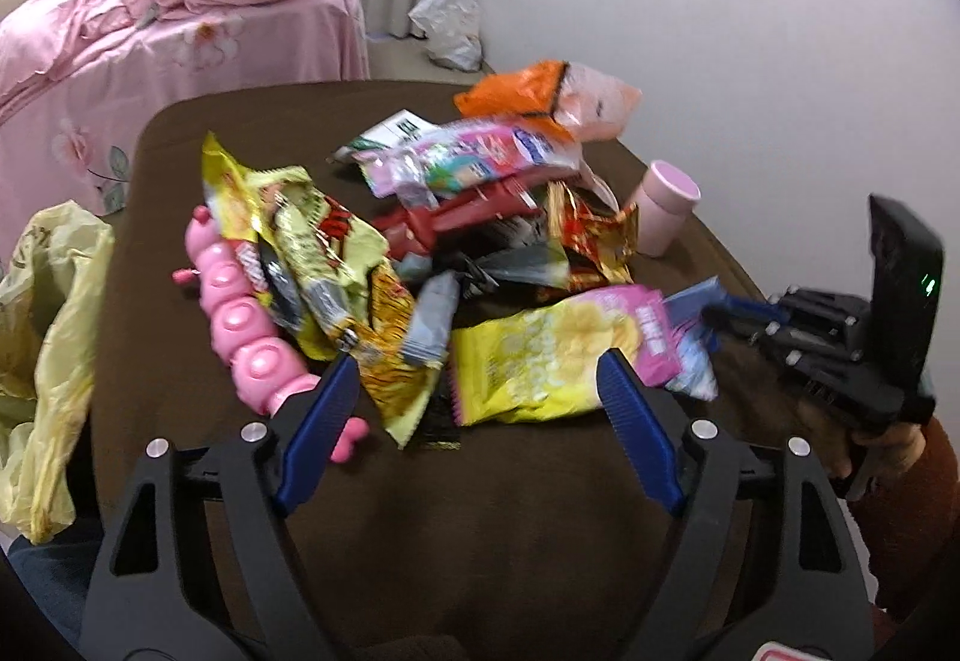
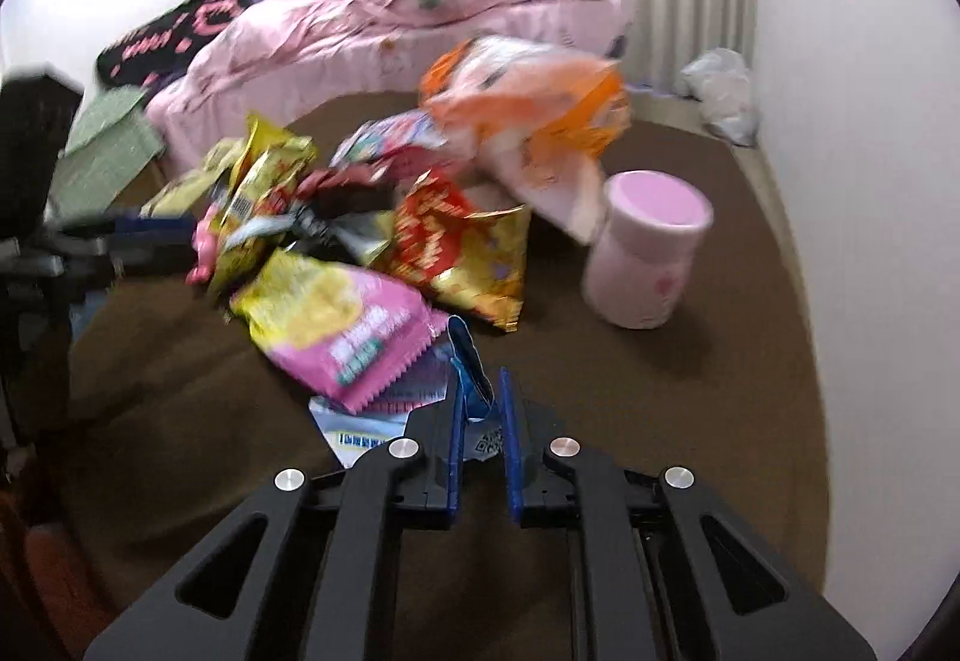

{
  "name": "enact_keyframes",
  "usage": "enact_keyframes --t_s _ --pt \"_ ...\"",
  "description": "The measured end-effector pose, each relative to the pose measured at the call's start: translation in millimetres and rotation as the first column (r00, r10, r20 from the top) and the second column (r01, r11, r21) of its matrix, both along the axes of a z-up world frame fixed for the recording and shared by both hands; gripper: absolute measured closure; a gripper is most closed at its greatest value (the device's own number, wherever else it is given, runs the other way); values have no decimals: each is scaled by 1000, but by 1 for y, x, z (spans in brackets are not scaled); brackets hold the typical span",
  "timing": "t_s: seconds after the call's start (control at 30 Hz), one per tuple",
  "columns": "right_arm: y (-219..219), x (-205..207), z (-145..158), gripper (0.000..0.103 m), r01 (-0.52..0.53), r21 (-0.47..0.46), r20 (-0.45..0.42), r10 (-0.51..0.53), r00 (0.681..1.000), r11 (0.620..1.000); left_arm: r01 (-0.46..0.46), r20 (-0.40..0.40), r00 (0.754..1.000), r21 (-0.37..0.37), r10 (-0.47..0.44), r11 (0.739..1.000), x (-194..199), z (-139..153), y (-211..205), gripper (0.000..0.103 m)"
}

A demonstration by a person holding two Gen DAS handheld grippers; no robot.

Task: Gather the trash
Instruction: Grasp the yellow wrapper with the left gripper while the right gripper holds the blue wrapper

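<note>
A heap of snack wrappers lies on the brown table (image 1: 540, 511). My left gripper (image 1: 480, 379) is open just in front of a yellow and pink chip bag (image 1: 540, 361), empty. My right gripper (image 2: 480, 391) is shut on a light blue wrapper (image 2: 471, 367) at the heap's near edge; it also shows in the left wrist view (image 1: 714, 316) at the right, on that blue wrapper (image 1: 690, 355). The chip bag (image 2: 324, 319) lies just left of it. A red and gold bag (image 2: 462, 253) and an orange bag (image 2: 528, 103) lie behind.
A pink toy (image 1: 240, 313) lies left of the heap. A pink cup (image 2: 648, 253) stands at the right of the table. A yellow plastic bag (image 1: 48, 349) hangs at the table's left edge. A pink bed (image 1: 180, 31) and a white wall stand behind.
</note>
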State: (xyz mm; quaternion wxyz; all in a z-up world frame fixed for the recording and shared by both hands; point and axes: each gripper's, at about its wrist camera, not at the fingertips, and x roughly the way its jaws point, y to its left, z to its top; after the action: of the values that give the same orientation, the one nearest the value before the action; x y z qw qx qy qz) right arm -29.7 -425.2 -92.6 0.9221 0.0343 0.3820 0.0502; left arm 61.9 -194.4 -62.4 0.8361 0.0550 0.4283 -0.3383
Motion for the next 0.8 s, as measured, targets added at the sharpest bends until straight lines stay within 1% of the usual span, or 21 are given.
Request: enact_keyframes --t_s 0.1,0.13,0.23,0.3,0.4,0.47,0.6,0.67,0.7,0.73,0.77,0.8 --pt "-19 -10 3 91 99 2 2 -99 995 995 17 -67 998 -25 -19 1000 2 -10 -4 28" --pt "-23 -13 2 91 116 6 -2 -116 993 993 22 -92 995 -32 -25 999 4 -14 -6 29" --pt "-31 -22 -2 91 160 22 -7 -159 987 987 39 -120 992 -30 -42 999 5 -20 -16 34" --pt "-36 -29 -3 91 175 30 -4 -175 985 984 70 -118 990 -33 -73 997 3 -18 -25 36" --pt "-36 -35 -2 91 187 12 7 -187 982 982 117 -83 989 -35 -119 993 -3 -12 -37 36" --pt "-35 -39 -1 91 183 17 8 -183 983 983 144 -68 987 -37 -146 989 -6 -8 -44 36" --pt "-32 -45 3 91 114 69 21 -115 993 991 193 -31 981 -13 -193 981 -3 -3 -61 36" --pt "-24 -47 7 91 80 45 24 -81 996 996 205 -33 978 -5 -205 979 1 -3 -69 36" --pt "-20 -49 8 91 74 5 25 -74 997 997 210 -34 977 -8 -210 978 2 -2 -70 36" --pt "-17 -50 9 91 85 -42 26 -84 996 996 214 -31 976 -11 -215 977 2 0 -72 36" --pt "-18 -51 9 91 121 -94 26 -119 993 988 217 -20 976 -16 -217 976 1 3 -72 36" --pt "-21 -52 9 91 148 -112 29 -146 989 983 219 -13 976 -24 -220 975 0 5 -72 36"
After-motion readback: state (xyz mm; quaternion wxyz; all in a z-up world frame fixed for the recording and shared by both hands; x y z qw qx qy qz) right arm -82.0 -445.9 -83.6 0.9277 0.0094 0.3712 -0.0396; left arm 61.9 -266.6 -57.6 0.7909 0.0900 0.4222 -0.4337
